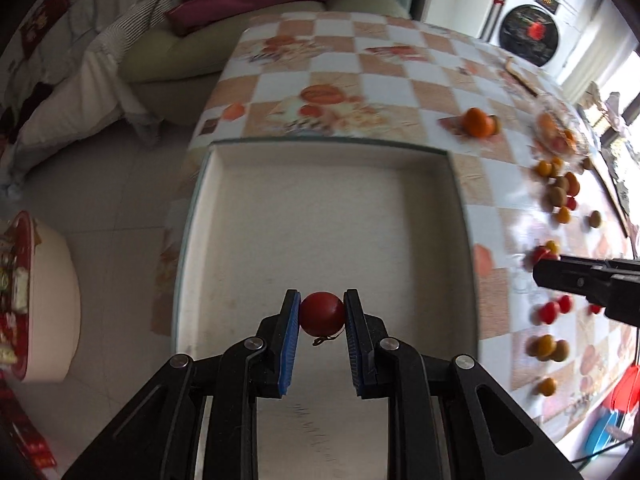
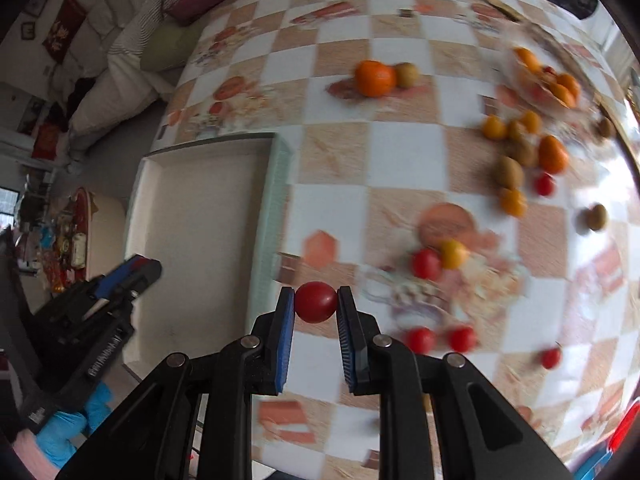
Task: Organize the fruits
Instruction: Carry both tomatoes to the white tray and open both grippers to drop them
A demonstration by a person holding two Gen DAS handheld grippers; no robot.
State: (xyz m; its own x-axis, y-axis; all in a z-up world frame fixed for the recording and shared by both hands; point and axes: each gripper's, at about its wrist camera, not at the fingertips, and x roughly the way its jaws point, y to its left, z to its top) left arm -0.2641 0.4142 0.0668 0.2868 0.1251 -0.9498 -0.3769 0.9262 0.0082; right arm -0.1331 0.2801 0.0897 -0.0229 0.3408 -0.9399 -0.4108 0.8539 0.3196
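My left gripper point(image 1: 322, 309) is shut on a red cherry tomato point(image 1: 322, 313) and holds it over the near part of an empty white tray point(image 1: 320, 216). My right gripper point(image 2: 316, 300) is shut on another red cherry tomato point(image 2: 315, 302) above the checkered tablecloth, just right of the tray's rim point(image 2: 272, 216). Loose cherry tomatoes point(image 2: 426, 263), small yellow-orange fruits point(image 2: 513, 201), brown kiwis point(image 2: 509, 172) and an orange point(image 2: 374, 78) lie scattered on the table. The left gripper also shows at the left of the right wrist view point(image 2: 132, 276).
A clear glass dish point(image 2: 548, 76) with oranges stands at the far right. A sofa point(image 1: 248, 32) with a purple cloth sits behind the table. A round stool with snacks point(image 1: 36, 300) stands on the floor at left. A washing machine point(image 1: 532, 28) is at the back.
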